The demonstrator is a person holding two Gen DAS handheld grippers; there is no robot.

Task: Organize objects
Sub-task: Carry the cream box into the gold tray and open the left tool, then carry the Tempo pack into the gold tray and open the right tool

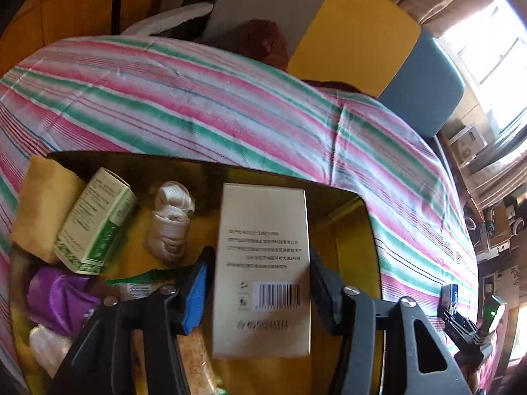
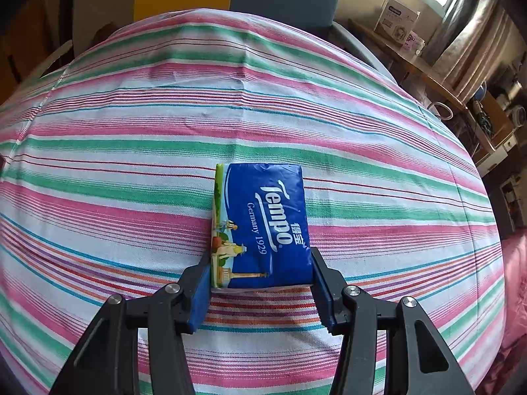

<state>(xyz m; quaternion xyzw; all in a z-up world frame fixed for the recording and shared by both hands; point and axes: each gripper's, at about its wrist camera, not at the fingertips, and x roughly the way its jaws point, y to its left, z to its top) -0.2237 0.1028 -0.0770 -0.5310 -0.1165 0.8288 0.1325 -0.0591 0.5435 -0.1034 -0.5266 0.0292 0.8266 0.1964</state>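
In the left wrist view my left gripper (image 1: 262,276) is shut on a pale gold box (image 1: 263,263) with a barcode and holds it over a yellow storage bin (image 1: 359,240) on the striped cloth. In the bin lie a green-and-white carton (image 1: 95,223), a white bundled cloth (image 1: 171,220), a yellow cloth (image 1: 42,210), a purple pouch (image 1: 61,296) and a green sachet (image 1: 138,283). In the right wrist view my right gripper (image 2: 262,279) is shut on a blue Tempo tissue pack (image 2: 263,223) resting on the cloth. The right gripper also shows at the left view's right edge (image 1: 449,299).
The striped cloth (image 2: 131,151) covers the whole work surface. Behind it stand grey, yellow and blue cushions (image 1: 355,33). A wooden shelf with a white appliance box (image 2: 398,19) and clutter runs along the right, near the window.
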